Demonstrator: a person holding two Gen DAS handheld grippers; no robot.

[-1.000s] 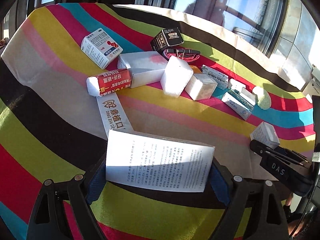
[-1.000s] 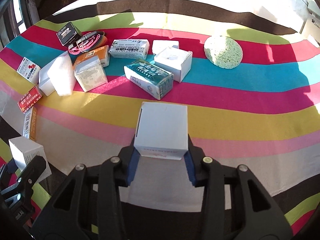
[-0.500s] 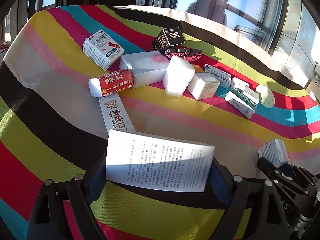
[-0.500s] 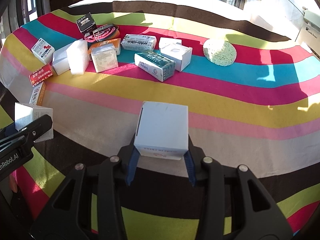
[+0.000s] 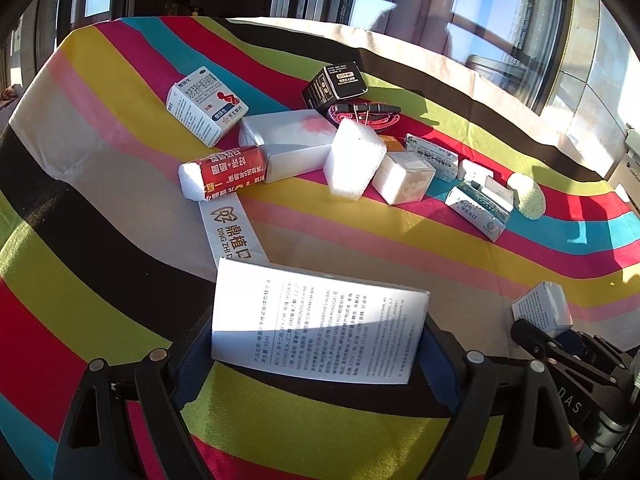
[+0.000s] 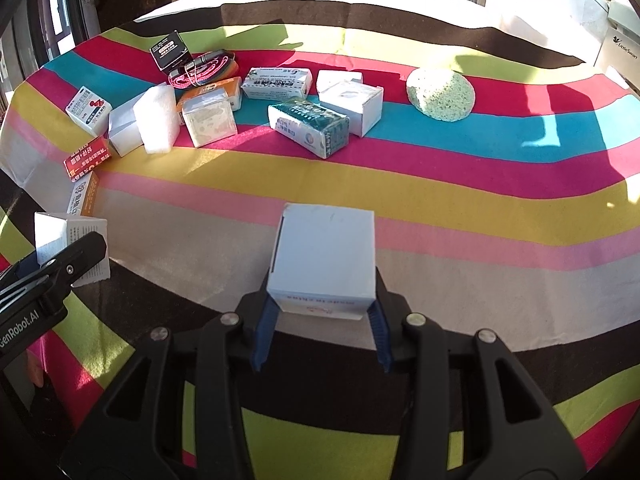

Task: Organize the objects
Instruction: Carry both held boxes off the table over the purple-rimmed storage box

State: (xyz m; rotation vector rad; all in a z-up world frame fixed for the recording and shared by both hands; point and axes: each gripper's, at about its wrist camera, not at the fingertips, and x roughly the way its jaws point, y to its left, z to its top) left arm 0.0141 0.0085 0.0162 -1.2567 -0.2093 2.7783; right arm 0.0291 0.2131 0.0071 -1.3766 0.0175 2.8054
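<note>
Setting: sunlit windows are seen behind a table draped in a striped cloth (image 6: 460, 196); a loose row of small cartons is spread across it, well ahead of both tongs.

Left gripper (image 5: 316, 344): its jaws are set wide and closed on the short ends of a white printed box (image 5: 320, 320), which is carried clear of the cloth.

Right gripper (image 6: 322, 328): its jaws are set narrow and clamped on the near end of a small white carton (image 6: 326, 256), gripped by the two side faces.

Handling, as judged: both held items appear to be light cardboard, stiff at the edges but easily dented on the broad faces. The smooth card may slip if the squeeze is eased, so the hold is best kept near the corners and folds, where the walls are braced.

Look of the held items: the left one is long and flat, covered in fine black print, half in shadow. The right one is nearly cubic and plain white on top, with a thin line of print at its near edge.

Row ahead: a red carton (image 5: 228, 170) and a white foam block (image 5: 352, 160) lie far ahead of the left tongs; a green box (image 6: 310, 124) and a pale green sponge (image 6: 440, 94) lie far ahead of the right tongs.

Between the tongs: only bare cloth is seen.
</note>
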